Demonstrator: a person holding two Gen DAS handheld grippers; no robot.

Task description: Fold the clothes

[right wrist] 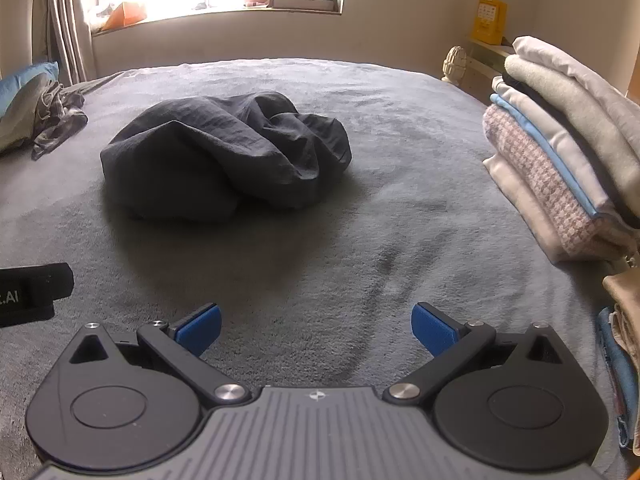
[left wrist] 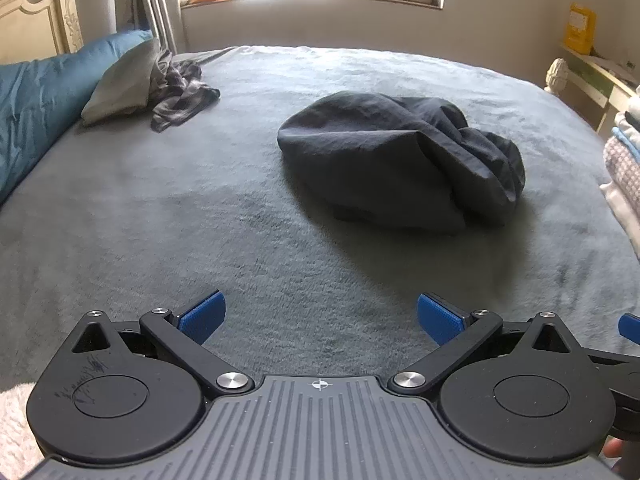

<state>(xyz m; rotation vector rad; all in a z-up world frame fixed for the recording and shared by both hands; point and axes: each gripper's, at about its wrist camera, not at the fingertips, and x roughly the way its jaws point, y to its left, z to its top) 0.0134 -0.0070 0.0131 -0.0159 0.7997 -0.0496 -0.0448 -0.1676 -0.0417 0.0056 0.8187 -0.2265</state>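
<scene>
A crumpled dark navy garment (left wrist: 396, 160) (right wrist: 224, 156) lies heaped in the middle of the grey bed cover (left wrist: 200, 220) (right wrist: 400, 220). My left gripper (left wrist: 320, 320) is open above the cover, well short of the garment, nothing between its blue pads (left wrist: 202, 318). My right gripper (right wrist: 316, 326) is open too, also nearer than the heap and holding nothing. The left gripper's body (right wrist: 32, 292) shows at the left edge of the right wrist view.
A stack of folded clothes (right wrist: 560, 152) (left wrist: 624, 168) sits on the bed's right side. A grey striped garment (left wrist: 180, 96) (right wrist: 56, 120) and a blue pillow (left wrist: 44, 92) lie at the far left. Behind are a window sill, curtain and headboard (left wrist: 36, 20).
</scene>
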